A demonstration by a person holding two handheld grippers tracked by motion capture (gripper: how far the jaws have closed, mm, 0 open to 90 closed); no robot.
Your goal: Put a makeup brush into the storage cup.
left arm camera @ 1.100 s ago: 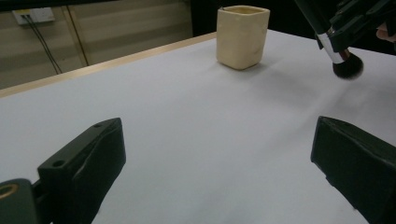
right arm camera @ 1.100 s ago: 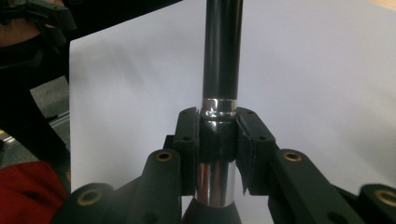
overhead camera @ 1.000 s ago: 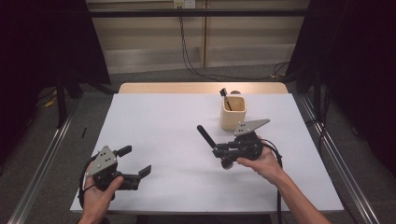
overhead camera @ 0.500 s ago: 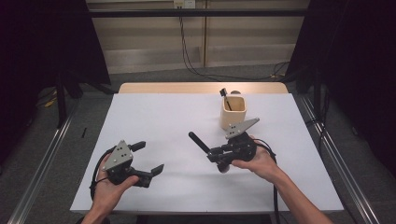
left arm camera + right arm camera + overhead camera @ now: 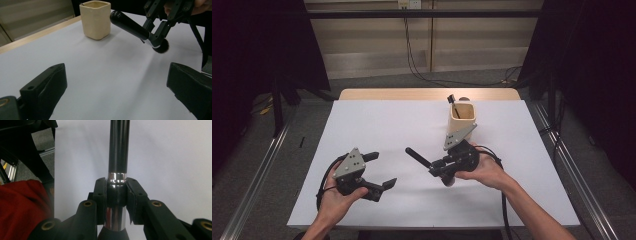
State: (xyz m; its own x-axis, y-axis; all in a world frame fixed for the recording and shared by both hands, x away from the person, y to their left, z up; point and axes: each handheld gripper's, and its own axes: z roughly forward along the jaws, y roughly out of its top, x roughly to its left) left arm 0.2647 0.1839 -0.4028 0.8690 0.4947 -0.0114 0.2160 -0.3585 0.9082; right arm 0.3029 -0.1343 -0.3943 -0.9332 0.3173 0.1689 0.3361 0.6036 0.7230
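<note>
2 grippers are in our hands over the table (image 5: 377, 120). Our right gripper (image 5: 438, 170) is clenched on a brush (image 5: 418, 157) at its silver collar, held off the table just in front of the cup (image 5: 461, 119), handle pointing away to the cup's left. Our left gripper (image 5: 376, 171) has its jaws spread, grasping nothing, well to the left of the cup and nearer us.

No legible text or labels
</note>
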